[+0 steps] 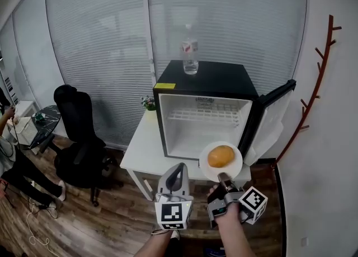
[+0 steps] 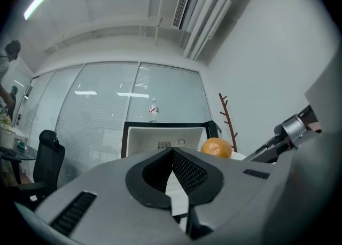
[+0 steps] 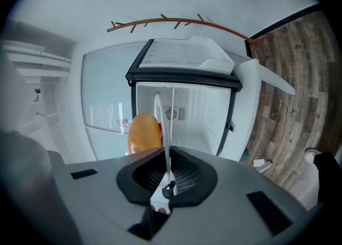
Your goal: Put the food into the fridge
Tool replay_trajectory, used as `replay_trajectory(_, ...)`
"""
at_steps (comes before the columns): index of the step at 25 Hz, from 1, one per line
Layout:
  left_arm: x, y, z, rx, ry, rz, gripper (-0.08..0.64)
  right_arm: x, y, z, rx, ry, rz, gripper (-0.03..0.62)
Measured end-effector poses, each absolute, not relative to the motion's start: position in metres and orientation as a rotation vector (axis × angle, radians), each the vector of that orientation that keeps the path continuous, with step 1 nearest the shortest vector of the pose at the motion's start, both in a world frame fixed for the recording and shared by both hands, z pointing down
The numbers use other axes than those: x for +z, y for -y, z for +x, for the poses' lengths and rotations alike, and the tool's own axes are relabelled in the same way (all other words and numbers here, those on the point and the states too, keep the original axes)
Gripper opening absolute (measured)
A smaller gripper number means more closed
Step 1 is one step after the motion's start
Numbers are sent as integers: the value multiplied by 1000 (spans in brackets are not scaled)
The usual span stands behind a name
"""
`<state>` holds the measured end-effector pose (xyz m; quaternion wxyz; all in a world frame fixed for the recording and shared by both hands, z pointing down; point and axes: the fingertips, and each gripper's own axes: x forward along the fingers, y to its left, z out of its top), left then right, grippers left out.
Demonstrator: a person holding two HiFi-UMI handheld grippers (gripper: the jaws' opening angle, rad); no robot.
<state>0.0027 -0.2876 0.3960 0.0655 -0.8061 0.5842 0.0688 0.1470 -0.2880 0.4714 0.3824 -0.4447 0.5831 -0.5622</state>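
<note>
Round white plate (image 1: 235,166), domed bun (image 1: 221,156) (glossy orange), boxy fridge (image 1: 215,80)

No print can be read; the bottle (image 1: 190,59) on the fridge (image 1: 215,78) has a red-and-white label, too small to make out; the fridge's yellow sticker (image 1: 164,86) is likewise illegible.

Black office chair (image 1: 78,132) stands near white table (image 1: 141,150).

Office: swivel chair (image 1: 78,132), blinded glass wall (image 1: 100,43).
</note>
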Motion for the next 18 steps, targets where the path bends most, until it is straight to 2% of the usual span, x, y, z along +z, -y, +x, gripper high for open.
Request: replay_trajectory(18,396,438,-36,246,-1638,-2543,26,471,426,109,-1390,-1397,-1230,40)
